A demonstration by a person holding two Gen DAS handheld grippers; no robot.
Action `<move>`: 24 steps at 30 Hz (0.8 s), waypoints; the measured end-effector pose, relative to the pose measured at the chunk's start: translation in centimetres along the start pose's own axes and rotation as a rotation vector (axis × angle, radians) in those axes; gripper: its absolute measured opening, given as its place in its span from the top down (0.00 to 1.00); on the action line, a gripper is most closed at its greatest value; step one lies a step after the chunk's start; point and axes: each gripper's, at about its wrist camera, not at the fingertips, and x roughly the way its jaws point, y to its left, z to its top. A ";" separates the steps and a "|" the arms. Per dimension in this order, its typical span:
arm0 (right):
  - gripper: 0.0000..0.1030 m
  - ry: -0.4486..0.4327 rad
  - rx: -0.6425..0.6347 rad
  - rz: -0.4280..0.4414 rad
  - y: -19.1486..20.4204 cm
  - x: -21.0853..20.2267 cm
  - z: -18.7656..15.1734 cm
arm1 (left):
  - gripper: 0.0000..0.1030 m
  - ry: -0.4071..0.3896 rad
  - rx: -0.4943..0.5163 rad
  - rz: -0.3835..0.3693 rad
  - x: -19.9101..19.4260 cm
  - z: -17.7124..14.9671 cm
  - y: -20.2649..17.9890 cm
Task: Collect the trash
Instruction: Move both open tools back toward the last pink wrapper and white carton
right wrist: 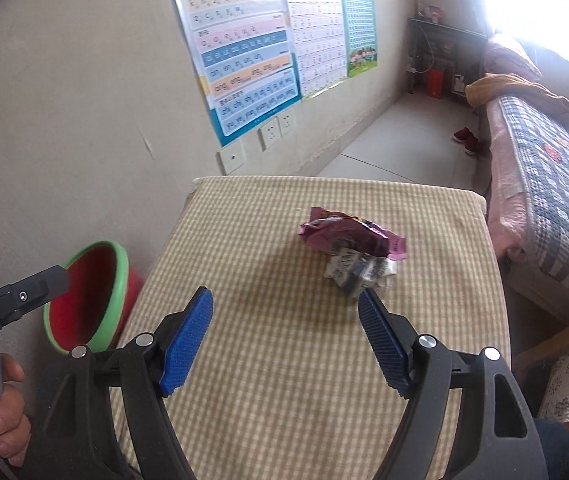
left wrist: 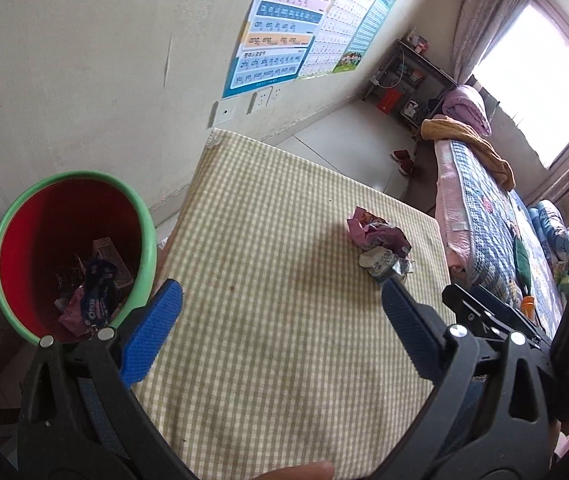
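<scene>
A crumpled pink wrapper (left wrist: 376, 230) (right wrist: 348, 232) lies on the checked tablecloth (left wrist: 284, 280) (right wrist: 284, 360), with a crumpled white and blue wrapper (left wrist: 384, 264) (right wrist: 360, 272) touching its near side. A red bin with a green rim (left wrist: 68, 252) (right wrist: 88, 300) stands left of the table and holds several wrappers and a small box. My left gripper (left wrist: 282, 312) hangs open over the table between bin and trash, nothing between its blue pads. My right gripper (right wrist: 284, 320) is open too, its right fingertip just short of the white wrapper.
A wall with posters (right wrist: 244, 52) and sockets (right wrist: 272, 130) runs behind the table. A bed with a patchwork quilt (right wrist: 556, 184) stands to the right. Red shoes (right wrist: 466, 138) lie on the floor beyond. A hand (right wrist: 0, 400) holds the left gripper's handle.
</scene>
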 end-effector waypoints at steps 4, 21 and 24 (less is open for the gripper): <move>0.29 0.013 0.060 -0.041 -3.5 0.8 -0.3 | 0.06 0.011 0.035 0.002 0.9 0.2 -1.0; 0.29 0.126 0.143 -0.047 -9.6 8.6 0.0 | 0.06 0.115 0.194 -0.045 9.9 2.5 -8.1; 0.29 0.145 0.147 -0.038 -10.1 10.2 0.1 | 0.06 0.136 0.217 -0.077 11.8 2.9 -9.6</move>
